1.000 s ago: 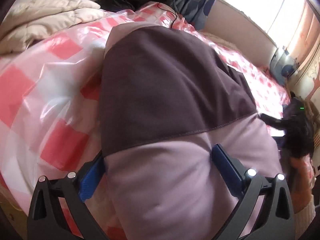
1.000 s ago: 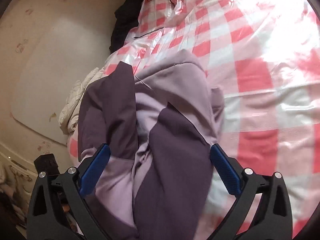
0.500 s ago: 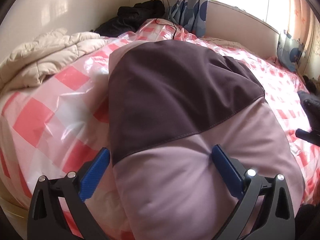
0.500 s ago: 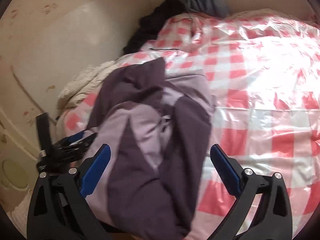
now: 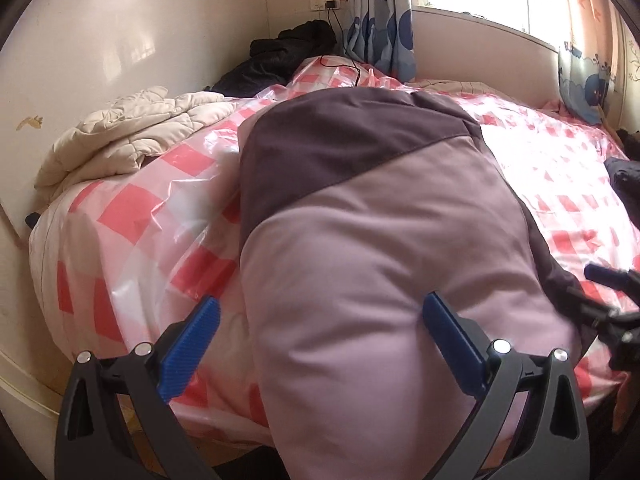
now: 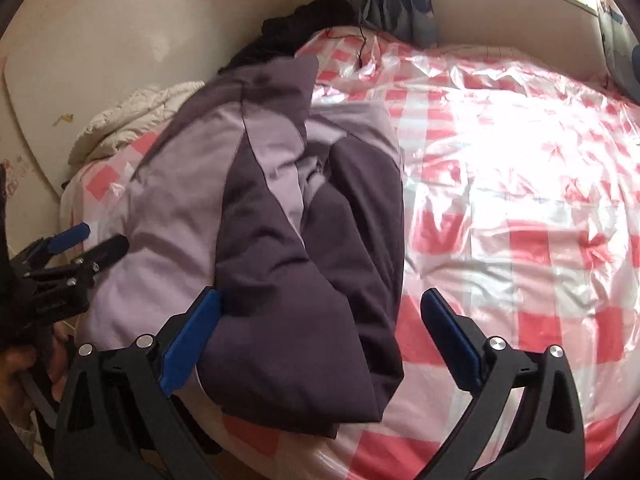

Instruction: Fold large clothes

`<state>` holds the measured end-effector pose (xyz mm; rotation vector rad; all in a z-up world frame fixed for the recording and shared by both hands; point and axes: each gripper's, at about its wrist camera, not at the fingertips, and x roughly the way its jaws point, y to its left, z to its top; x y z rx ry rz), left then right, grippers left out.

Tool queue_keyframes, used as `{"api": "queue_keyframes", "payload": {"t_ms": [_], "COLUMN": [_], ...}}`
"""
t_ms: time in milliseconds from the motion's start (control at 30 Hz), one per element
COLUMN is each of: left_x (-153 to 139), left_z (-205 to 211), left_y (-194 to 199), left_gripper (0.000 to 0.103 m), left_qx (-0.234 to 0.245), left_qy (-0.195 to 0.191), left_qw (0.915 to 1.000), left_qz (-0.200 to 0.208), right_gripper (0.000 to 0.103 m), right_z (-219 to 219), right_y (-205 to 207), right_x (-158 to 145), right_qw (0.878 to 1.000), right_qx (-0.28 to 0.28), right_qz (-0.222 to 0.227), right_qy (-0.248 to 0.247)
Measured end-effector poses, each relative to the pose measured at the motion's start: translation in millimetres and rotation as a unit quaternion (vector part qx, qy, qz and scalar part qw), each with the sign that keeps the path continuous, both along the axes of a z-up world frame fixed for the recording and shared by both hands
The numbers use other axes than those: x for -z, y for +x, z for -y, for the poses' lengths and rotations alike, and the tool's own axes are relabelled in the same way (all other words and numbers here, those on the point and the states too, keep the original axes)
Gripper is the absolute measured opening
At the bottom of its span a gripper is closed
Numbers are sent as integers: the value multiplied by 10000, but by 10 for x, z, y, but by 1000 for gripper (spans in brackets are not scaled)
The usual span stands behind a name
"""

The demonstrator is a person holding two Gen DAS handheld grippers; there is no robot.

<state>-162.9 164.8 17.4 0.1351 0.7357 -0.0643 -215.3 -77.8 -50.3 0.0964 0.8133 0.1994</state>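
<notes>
A large padded garment [image 5: 380,240] in lilac and dark purple lies bundled in folds on the bed, its near end hanging over the front edge. My left gripper [image 5: 320,320] is open, its blue fingers either side of the lilac end without clamping it. In the right wrist view the same garment [image 6: 288,240] shows its dark creased side. My right gripper [image 6: 320,300] is open too, its left finger against the dark fabric and its right finger over bare sheet. Each gripper shows in the other's view: the right gripper [image 5: 612,292] and the left gripper [image 6: 86,246].
The bed [image 5: 132,220] has a pink-and-red check cover under clear plastic. A cream quilt [image 5: 132,136] is heaped at the left by the wall. Black clothes [image 5: 280,56] and a charging cable lie in the far corner below the curtains. A hand [image 6: 20,364] shows at lower left.
Both grippers have drawn back toward the bed's near edge and tilted up, so more of the room shows. The garment stays put on the bed. Both stay open.
</notes>
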Motion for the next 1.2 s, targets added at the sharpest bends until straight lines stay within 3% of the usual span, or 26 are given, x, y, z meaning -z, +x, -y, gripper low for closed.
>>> {"api": "queue_keyframes", "payload": {"t_ms": [67, 133, 233, 300, 367, 467, 533, 667, 767, 833, 933, 1000, 1200], "left_x": [22, 10, -22, -27, -29, -39, -55, -76, -99, -109, -119, -139, -153], "left_z": [11, 28, 49, 51, 40, 28, 4, -58, -110, -137, -148, -141, -132], "left_y": [-33, -102, -193, -236, -240, -257, -288, -319, -326, -323, -350, -374, -398], "left_gripper": [97, 97, 97, 97, 97, 97, 97, 97, 97, 97, 97, 97, 97], "left_qx": [19, 82, 155, 209, 254, 314, 349, 377, 324, 278, 206, 223, 299], "left_qy": [-108, -138, -19, 18, -31, -48, -47, -117, -214, -244, -208, -190, -381], "left_qw": [9998, 9996, 9998, 9997, 9995, 9992, 9992, 9990, 9990, 9991, 9993, 9992, 9982], "left_qz": [-153, -227, -149, -133, -192, -241, -195, -188, -208, -228, -251, -253, -350], "right_gripper": [96, 96, 96, 96, 96, 96, 96, 96, 96, 96, 97, 97, 97], "right_z": [54, 194, 147, 74, -81, 95, 82, 93, 17, -3, -319, -303, -253], "right_y": [69, 28, -290, -381, -215, -179, -249, -521, -477, -345, 12, 13, 144], "right_x": [240, 199, -150, -187, -7, 123, -40, -520, -696, -596, -128, -64, -25], "right_qw": [9972, 9944, 9978, 9981, 9999, 9965, 9980, 9919, 9875, 9914, 9976, 9978, 9957], "right_qx": [-65, 42, 82, 118, 86, 189, 228, 389, 106, -192, -372, -296, -438], "right_qz": [-552, -630, 329, 490, -26, -389, -120, 975, 1299, 986, -74, -18, -391], "right_qy": [505, 847, 564, 368, 109, 721, 579, 712, 885, 838, 582, 593, 719]}}
